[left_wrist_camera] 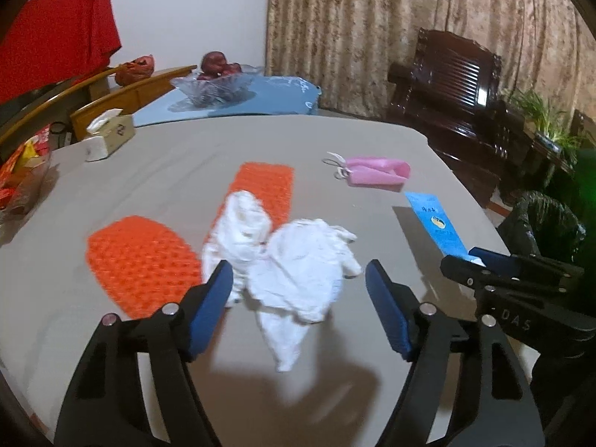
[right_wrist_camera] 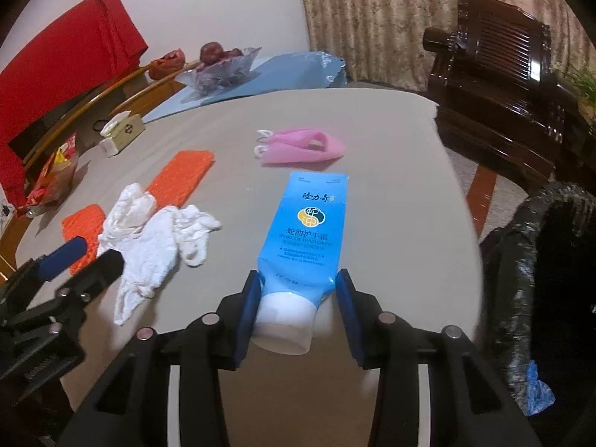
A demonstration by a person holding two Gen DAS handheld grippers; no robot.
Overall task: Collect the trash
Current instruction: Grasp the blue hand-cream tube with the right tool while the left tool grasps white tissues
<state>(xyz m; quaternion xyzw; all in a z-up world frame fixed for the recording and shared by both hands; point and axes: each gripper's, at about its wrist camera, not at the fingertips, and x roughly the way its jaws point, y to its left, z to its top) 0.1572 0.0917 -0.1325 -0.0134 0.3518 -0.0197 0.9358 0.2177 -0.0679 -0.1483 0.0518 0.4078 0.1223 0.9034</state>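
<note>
A crumpled white tissue (left_wrist_camera: 294,264) lies on the grey table (left_wrist_camera: 167,171), between and just beyond the fingers of my open left gripper (left_wrist_camera: 298,279); it also shows in the right wrist view (right_wrist_camera: 160,238). A blue hand cream tube (right_wrist_camera: 305,238) with a white cap lies on the table. My right gripper (right_wrist_camera: 298,298) straddles its cap end, left pad touching, right pad close beside it. The tube also shows in the left wrist view (left_wrist_camera: 436,223). A second tissue wad (left_wrist_camera: 242,231) lies next to the first.
Two orange mesh pieces (left_wrist_camera: 141,260) (left_wrist_camera: 264,186), a pink item (left_wrist_camera: 376,171), a tissue box (left_wrist_camera: 108,138), a glass fruit bowl (left_wrist_camera: 212,85) and snack packets (left_wrist_camera: 22,171) are on the table. A black-lined bin (right_wrist_camera: 551,279) stands at its right edge, a dark wooden chair (right_wrist_camera: 499,85) behind.
</note>
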